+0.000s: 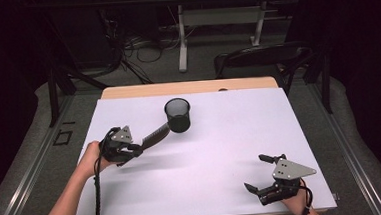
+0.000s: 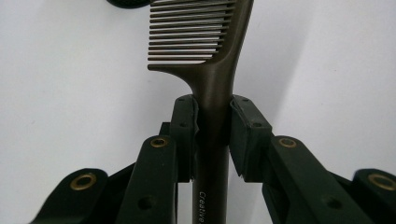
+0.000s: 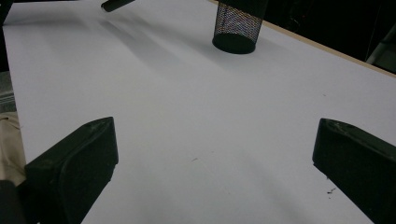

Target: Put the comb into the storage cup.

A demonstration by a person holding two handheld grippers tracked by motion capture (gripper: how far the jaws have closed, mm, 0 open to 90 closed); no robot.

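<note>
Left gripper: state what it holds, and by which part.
The left gripper is shut on a dark comb, clamped on its handle just below the teeth.

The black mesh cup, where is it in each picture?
High view: the black mesh cup stands on the white table, above the middle, at the tip of the comb that the left claw holds.
Left gripper view: a dark bit of its base peeks in at the top edge, left of the comb's teeth.
Right gripper view: it stands near the top, right of centre.
Shared landmark: the white table.
</note>
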